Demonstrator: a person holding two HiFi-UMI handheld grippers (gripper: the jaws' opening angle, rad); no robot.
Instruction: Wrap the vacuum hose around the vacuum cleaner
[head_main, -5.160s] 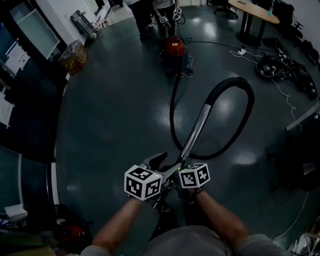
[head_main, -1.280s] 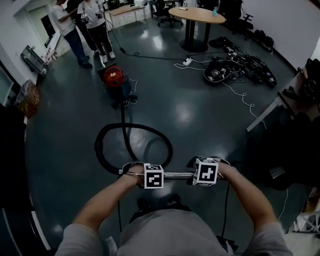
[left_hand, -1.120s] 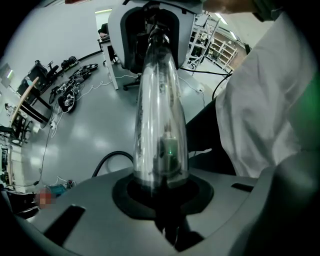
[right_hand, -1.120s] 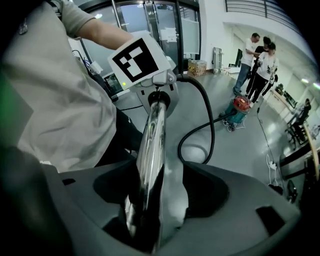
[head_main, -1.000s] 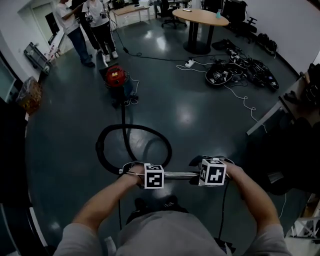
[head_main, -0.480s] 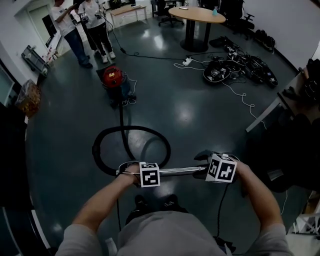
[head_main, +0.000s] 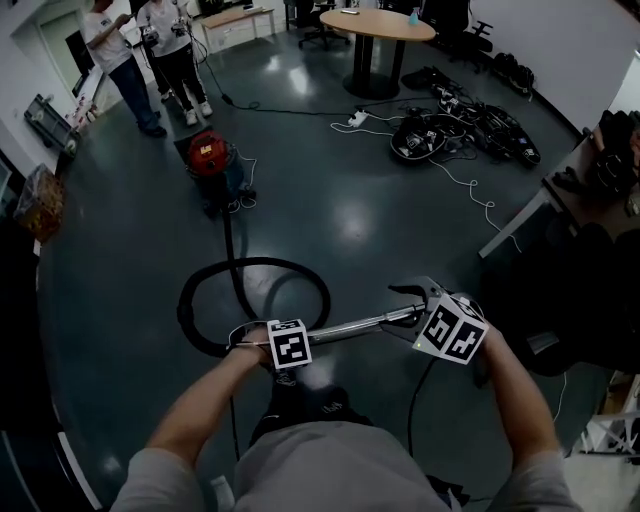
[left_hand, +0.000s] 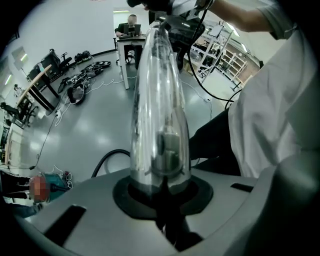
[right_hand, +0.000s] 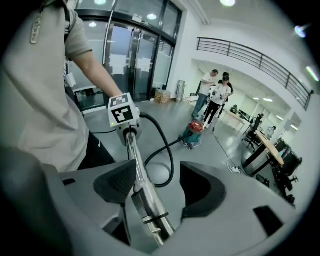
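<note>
The red vacuum cleaner (head_main: 208, 158) stands far off on the dark floor. Its black hose (head_main: 300, 270) runs toward me and lies in one loop on the floor. A chrome wand (head_main: 345, 327) at the hose's end is held crosswise in front of me. My left gripper (head_main: 283, 350) is shut on the wand's left end; in the left gripper view the wand (left_hand: 159, 100) rises straight out of the gripper (left_hand: 162, 192). My right gripper (head_main: 408, 305) is at the wand's right end. In the right gripper view the wand (right_hand: 142, 192) leans on one pad of this gripper (right_hand: 157, 185), with a gap to the other.
Two people (head_main: 150, 50) stand behind the vacuum cleaner. A round table (head_main: 375, 22) is at the back, with heaps of cables (head_main: 440, 130) on the floor to its right. A desk edge (head_main: 545, 205) and dark furniture fill the right side.
My right gripper has risen, swung right and tilted, so the wand's right end sits higher. My left gripper has shifted slightly. The hose loop stays on the floor.
</note>
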